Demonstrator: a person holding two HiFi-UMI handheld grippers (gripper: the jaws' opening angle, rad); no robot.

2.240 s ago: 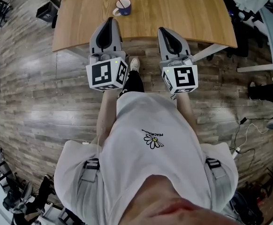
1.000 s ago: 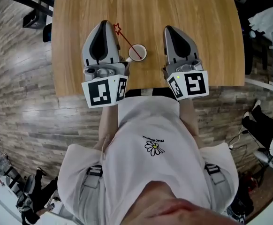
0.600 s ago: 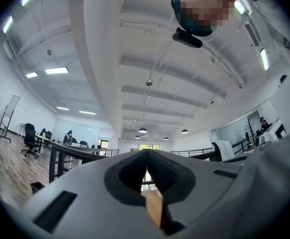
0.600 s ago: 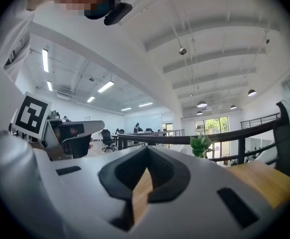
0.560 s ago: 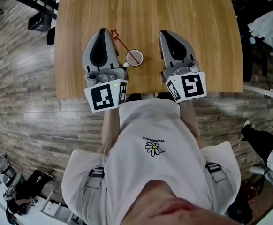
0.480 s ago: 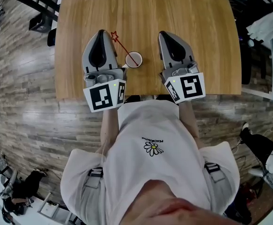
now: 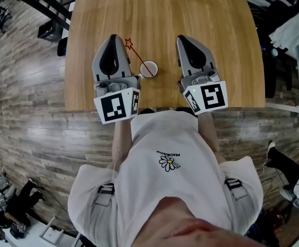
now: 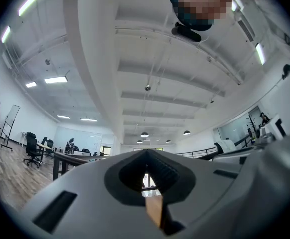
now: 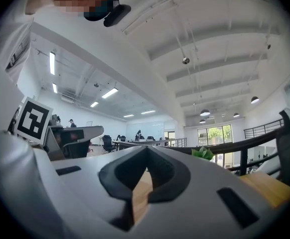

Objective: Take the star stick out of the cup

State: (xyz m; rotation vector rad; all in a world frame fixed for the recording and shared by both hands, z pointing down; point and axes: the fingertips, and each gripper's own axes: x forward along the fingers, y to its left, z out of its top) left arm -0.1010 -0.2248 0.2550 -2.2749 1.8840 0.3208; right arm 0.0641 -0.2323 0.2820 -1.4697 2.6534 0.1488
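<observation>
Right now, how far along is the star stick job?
Done: nothing yet; the star stick leans in the cup on the table. In hand: left gripper and right gripper sit either side of the cup, jaws together, empty. Left: open a gripper, grip the stick, lift it out.

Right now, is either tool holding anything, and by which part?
Nothing is held. The left tool and right tool are both shut and empty; the star stick leans in the cup between them.
</observation>
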